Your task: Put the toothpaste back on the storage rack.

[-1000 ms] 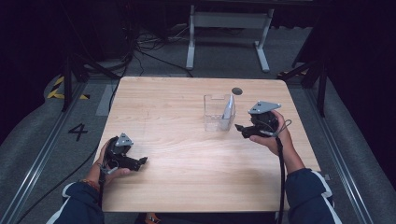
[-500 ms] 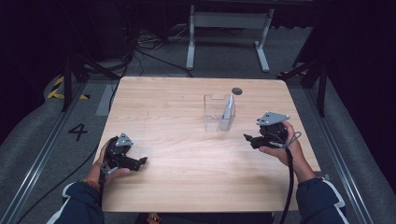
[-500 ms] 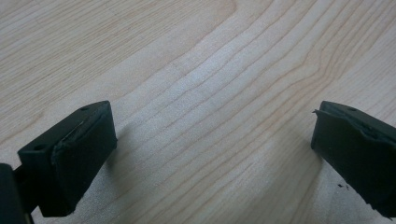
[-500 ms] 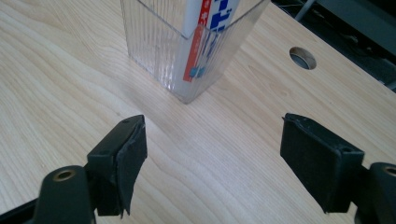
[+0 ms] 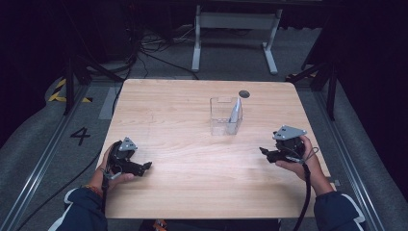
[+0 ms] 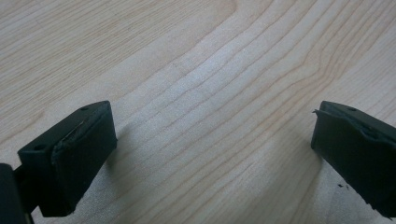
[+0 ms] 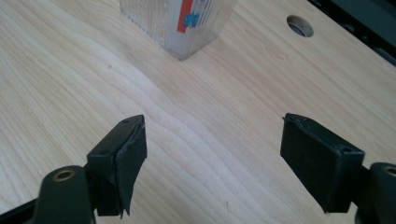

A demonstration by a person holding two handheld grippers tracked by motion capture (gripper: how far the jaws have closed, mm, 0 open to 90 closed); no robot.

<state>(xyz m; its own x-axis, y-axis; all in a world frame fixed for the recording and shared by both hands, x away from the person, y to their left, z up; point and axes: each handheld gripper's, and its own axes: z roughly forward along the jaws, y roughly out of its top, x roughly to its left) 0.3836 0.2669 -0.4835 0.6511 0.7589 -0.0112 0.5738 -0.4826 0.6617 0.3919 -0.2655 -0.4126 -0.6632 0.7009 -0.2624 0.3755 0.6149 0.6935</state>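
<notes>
A clear plastic box (image 5: 225, 115) stands on the wooden table (image 5: 183, 110), right of centre, with a slim grey-white item (image 5: 235, 110) leaning upright inside it. In the right gripper view the box (image 7: 180, 23) shows a red and blue label through its ribbed wall. My right gripper (image 5: 263, 153) rests low near the table's right edge, jaws apart with nothing between them (image 7: 212, 161). My left gripper (image 5: 146, 166) lies at the front left, held by a hand, open over bare wood (image 6: 212, 154).
A round hole (image 5: 244, 94) sits in the tabletop behind the box. A cable (image 5: 306, 192) trails from the right gripper off the front edge. Dark floor, rails and a metal stand (image 5: 235, 21) surround the table.
The right gripper has drawn back from the clear box toward the front right of the table and sunk lower. The left gripper has stayed where it was.
</notes>
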